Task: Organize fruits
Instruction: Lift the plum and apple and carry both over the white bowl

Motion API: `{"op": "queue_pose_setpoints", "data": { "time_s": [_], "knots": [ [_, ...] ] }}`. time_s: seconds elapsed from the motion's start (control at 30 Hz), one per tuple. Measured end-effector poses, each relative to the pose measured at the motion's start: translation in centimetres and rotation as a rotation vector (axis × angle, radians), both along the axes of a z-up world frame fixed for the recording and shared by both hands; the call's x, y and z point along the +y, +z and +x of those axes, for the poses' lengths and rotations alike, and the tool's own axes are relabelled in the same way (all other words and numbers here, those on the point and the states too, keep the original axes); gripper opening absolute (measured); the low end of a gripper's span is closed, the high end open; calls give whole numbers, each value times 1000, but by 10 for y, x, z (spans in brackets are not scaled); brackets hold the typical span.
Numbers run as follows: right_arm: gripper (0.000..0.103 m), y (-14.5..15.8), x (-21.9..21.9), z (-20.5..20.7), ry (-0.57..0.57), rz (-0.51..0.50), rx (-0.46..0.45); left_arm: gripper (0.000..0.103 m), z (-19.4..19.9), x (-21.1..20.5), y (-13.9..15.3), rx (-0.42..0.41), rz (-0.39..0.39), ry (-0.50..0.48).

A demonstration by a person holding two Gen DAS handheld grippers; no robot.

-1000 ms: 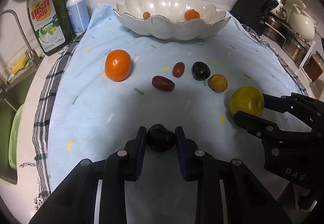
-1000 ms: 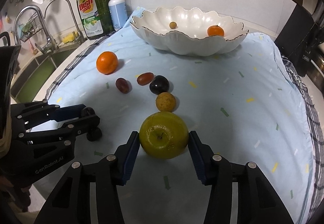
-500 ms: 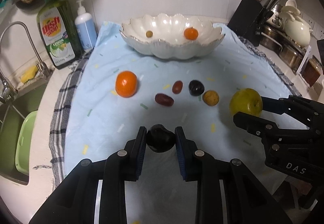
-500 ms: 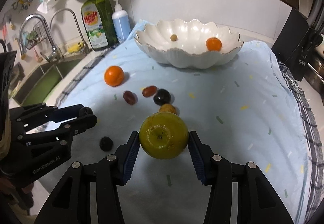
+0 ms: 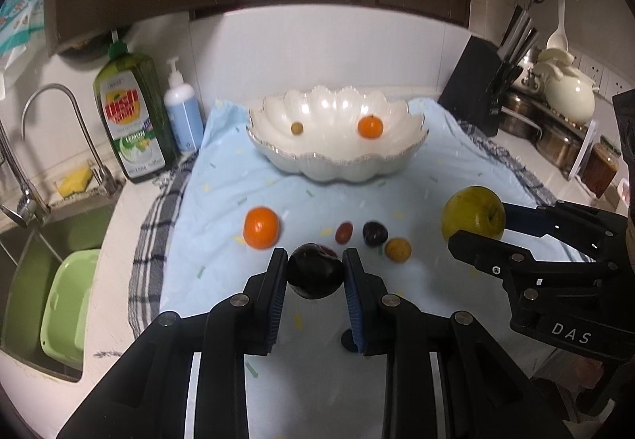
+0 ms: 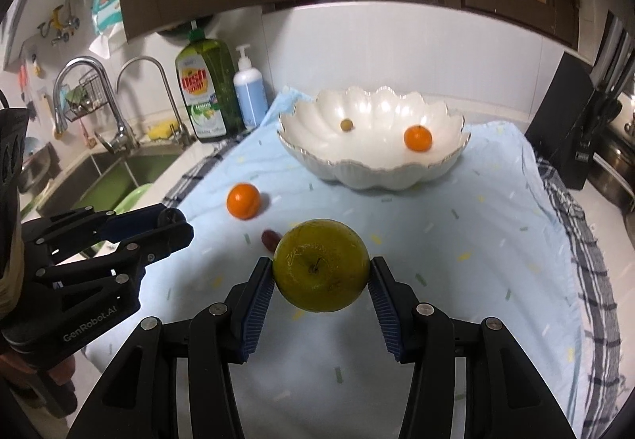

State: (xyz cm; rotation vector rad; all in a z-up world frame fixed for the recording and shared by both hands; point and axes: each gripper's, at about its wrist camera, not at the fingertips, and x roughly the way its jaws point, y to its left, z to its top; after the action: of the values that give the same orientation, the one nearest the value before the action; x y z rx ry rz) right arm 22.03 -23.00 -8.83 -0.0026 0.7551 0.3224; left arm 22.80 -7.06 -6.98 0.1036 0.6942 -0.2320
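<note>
My left gripper (image 5: 315,272) is shut on a dark plum (image 5: 315,270), held up above the light blue cloth (image 5: 456,169). My right gripper (image 6: 321,272) is shut on a yellow-green apple (image 6: 321,270), also lifted off the cloth; that apple (image 5: 472,212) shows at the right of the left wrist view. The white scalloped bowl (image 5: 337,165) stands at the back and holds a small orange (image 5: 370,126) and a tiny olive-coloured fruit (image 5: 296,128). On the cloth lie an orange (image 5: 261,227), a reddish fruit (image 5: 343,232), a dark fruit (image 5: 374,232) and a small yellow-brown fruit (image 5: 397,250).
A sink (image 5: 27,268) with a green tub (image 5: 67,304) and tap lies to the left. Dish soap (image 5: 131,117) and a pump bottle (image 5: 183,117) stand behind it. A knife block (image 5: 480,89), pots and a white kettle (image 5: 567,97) crowd the right.
Both grippers have risen with their fruit, the plum and the apple coming off the cloth. The views now take in more of the wall and cupboards.
</note>
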Motion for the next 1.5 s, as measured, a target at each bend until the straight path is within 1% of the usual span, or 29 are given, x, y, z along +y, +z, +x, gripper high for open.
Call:
{"op": "queue_pose_setpoints", "data": {
  "time_s": [0.33, 0.73, 0.97, 1.13, 1.3, 1.5],
  "knots": [
    [50, 30, 0, 2, -14, 14, -106, 28, 2, 0, 28, -101, -2, -14],
    [50, 62, -6, 20, -38, 9, -223, 29, 18, -5, 62, -220, 1, -30],
    [50, 69, -9, 37, -45, 18, -234, 28, 36, -8, 77, -274, 5, -32],
    [50, 72, -10, 53, -49, 20, -246, 28, 53, -9, 83, -286, 4, -34],
    [50, 74, -11, 72, -53, 23, -255, 28, 71, -12, 88, -303, 22, -36],
    [50, 75, -13, 96, -59, 25, -265, 29, 97, -15, 87, -297, 21, -37]
  ]
}}
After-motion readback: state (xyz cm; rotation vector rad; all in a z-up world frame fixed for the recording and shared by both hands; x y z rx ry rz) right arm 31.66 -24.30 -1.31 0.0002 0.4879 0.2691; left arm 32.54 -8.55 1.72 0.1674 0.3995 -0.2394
